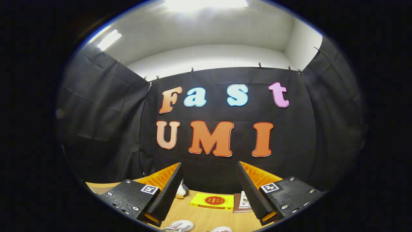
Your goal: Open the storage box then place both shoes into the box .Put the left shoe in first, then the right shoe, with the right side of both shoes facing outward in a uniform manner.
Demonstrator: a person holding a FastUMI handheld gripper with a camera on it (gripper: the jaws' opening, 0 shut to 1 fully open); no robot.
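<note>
Gripper view looks level across a wooden surface (206, 217) toward the black cloth wall of the booth, with a white wall and ceiling lights in the upper part of the frame. The gripper (210, 175) sits at the bottom centre, its two fingers (169, 190) spread wide apart with nothing between the pads; they rise from black plates, each carrying a small square marker.

Low in the gap between the fingers, at the very bottom of the frame, two shoes lie on the surface. The left-hand shoe (180, 226) is white with reddish trim and sits just below the tip of the left-hand finger. The second shoe (221, 229) shows as a pale toe or heel cut by the bottom edge, a little to the right of the first and apart from it. Which is the left shoe and which the right cannot be told from here.

Beyond the shoes, near the foot of the cloth wall, a yellow book (212, 201) with a red oval on its cover lies flat. Just to its right a brownish book (242, 203) lies partly hidden behind the right-hand finger. A small grey and white soft toy (182, 190) peeks out past the inner edge of the left-hand finger, close to the wall.
</note>
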